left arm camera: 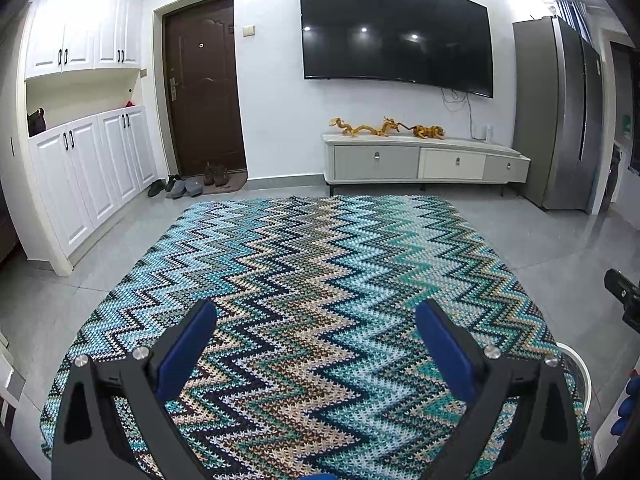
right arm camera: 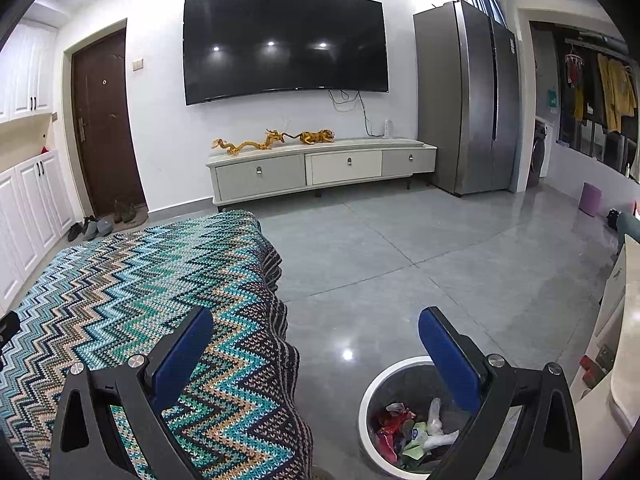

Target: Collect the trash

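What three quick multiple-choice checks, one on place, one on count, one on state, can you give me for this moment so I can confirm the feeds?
1. Where is the trash bin?
A. on the zigzag cloth
B. on the floor beside the cloth-covered table
C. on the TV cabinet

2. How many drawers does the TV cabinet show?
A. one
B. three
C. five

3. How do the right gripper and left gripper stand?
A. both open and empty
B. both shut
C. right one shut on a wrapper

Answers: B, the bin sits on grey tiles right of the zigzag cloth; B, three fronts with handles; A, blue pads wide apart, nothing between.
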A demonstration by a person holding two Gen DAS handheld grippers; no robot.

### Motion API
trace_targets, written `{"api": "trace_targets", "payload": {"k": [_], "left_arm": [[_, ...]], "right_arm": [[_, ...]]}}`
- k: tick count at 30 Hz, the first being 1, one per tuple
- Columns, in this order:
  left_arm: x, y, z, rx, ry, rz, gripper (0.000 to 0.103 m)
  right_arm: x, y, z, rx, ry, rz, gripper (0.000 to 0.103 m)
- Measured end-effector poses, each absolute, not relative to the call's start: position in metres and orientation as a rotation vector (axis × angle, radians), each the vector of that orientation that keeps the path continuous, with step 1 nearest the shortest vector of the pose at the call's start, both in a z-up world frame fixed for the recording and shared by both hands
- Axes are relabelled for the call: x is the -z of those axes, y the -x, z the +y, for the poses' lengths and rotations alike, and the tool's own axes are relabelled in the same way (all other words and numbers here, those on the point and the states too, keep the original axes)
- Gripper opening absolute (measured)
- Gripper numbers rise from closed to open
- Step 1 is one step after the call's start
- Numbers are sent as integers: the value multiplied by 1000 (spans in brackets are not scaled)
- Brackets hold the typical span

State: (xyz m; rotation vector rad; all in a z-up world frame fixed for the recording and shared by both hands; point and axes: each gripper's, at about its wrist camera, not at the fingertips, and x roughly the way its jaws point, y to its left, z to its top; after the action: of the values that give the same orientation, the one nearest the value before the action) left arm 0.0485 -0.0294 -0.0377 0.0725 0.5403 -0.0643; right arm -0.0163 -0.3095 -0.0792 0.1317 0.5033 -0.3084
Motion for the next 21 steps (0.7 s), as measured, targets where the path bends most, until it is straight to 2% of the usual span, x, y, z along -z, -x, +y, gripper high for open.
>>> {"api": "trace_targets", "payload": {"k": [21], "left_arm": [[41,-51,-28,68,-72,555,100]], "right_arm": [[80,16,-310,313,-131,512,103]]}}
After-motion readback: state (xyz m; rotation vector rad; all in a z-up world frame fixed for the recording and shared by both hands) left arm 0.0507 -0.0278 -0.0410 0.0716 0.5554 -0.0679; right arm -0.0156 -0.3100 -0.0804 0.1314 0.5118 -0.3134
